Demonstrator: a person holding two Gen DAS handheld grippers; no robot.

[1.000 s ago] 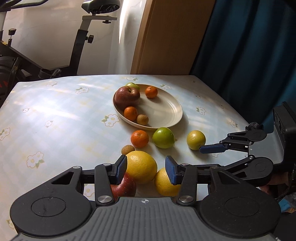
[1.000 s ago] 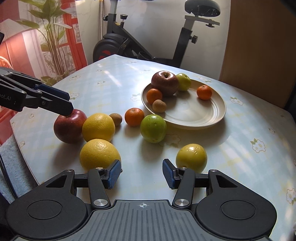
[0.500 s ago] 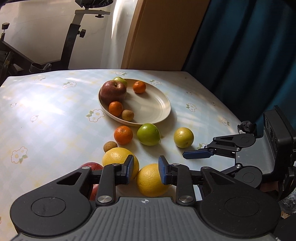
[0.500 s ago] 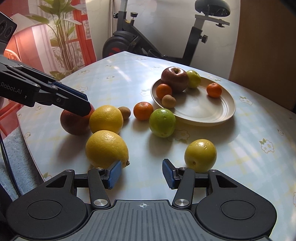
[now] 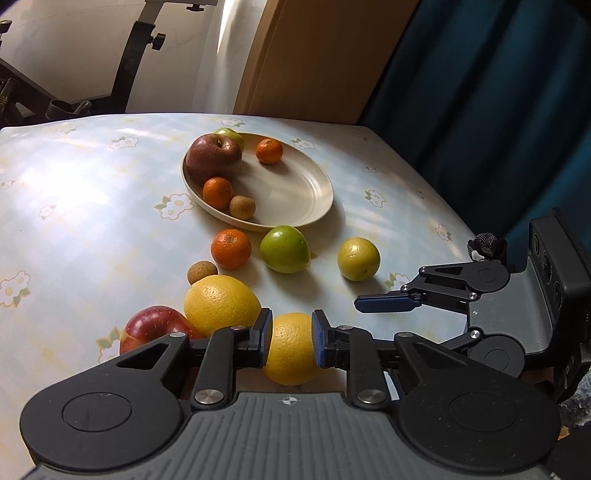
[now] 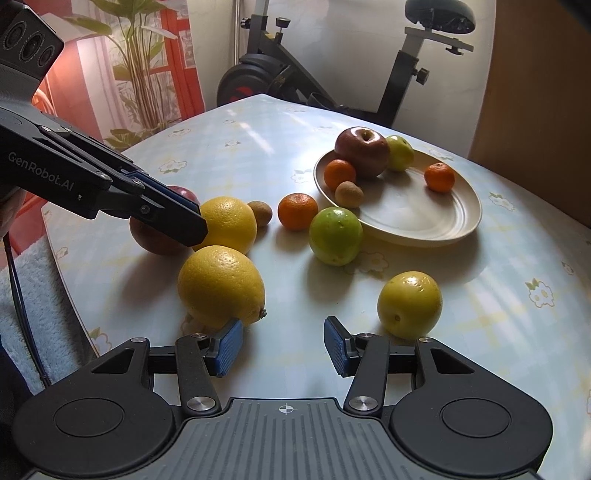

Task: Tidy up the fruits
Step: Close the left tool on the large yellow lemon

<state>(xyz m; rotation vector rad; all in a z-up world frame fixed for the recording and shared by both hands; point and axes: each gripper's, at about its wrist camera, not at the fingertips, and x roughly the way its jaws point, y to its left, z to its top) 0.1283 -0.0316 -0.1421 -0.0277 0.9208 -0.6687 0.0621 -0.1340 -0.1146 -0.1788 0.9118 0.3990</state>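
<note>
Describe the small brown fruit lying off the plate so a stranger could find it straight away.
Start at the cream plate. In front of it, loose fruit sits on the table. The small brown fruit lies between the lone tangerine and a big yellow citrus, the smallest and only dull brown one off the plate.

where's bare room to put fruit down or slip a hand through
Bare: the plate's half nearest the yellow-green fruit, and the tablecloth toward the exercise bike. Crowded: from the green apple past the loose mandarin to the nearest big yellow fruit.
</note>
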